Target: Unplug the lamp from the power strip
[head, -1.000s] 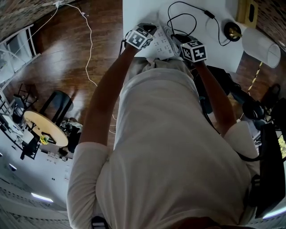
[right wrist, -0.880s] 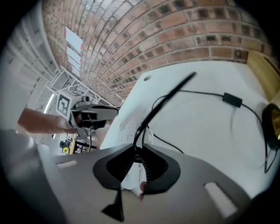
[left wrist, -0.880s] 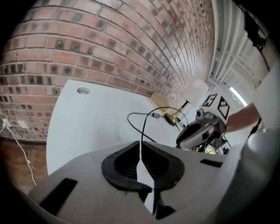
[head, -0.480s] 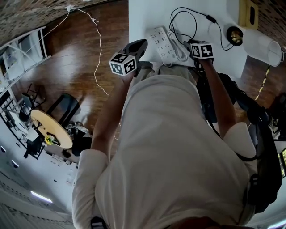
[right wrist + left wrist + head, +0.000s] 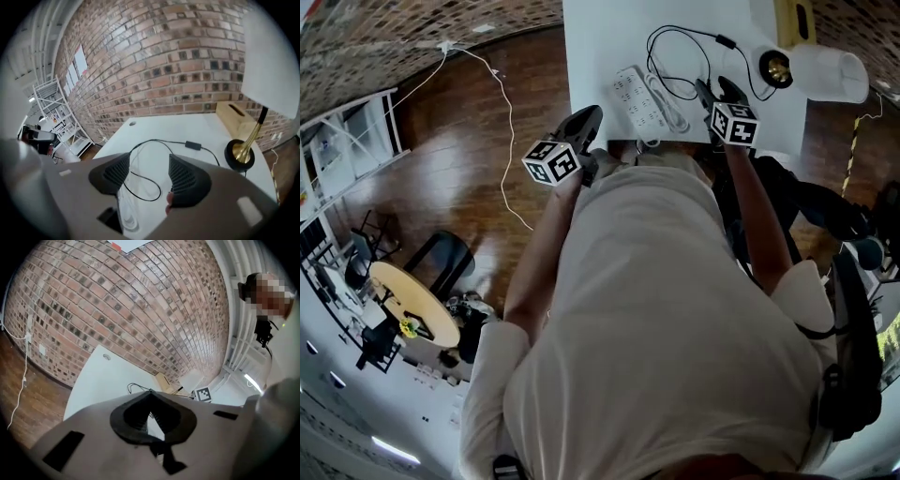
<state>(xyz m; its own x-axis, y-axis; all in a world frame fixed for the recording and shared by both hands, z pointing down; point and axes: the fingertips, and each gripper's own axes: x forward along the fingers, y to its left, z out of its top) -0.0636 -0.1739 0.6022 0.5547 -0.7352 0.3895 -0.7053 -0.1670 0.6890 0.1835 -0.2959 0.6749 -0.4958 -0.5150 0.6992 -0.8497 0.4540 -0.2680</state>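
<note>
Your left gripper [image 5: 587, 119] rose, jaws together | right gripper [image 5: 714, 90] jaws just opened, empty | cord [image 5: 193, 145] limp (grab rigid plug instead)

Left gripper [image 5: 150, 392] closed, looking across a white desk [image 5: 101, 380]

Its black pads [image 5: 123, 417] meet at the tips, and nothing is gripped between them. Past the tips a black cord [image 5: 132, 386] loops on the desk. A wooden box [image 5: 163, 380] and a white lampshade [image 5: 194, 379] stand toward the far right corner. A brick wall [image 5: 140, 310] rises behind, and a white cable [image 5: 22, 369] trails over the wood floor [image 5: 28, 401] off the desk's left edge.
</note>
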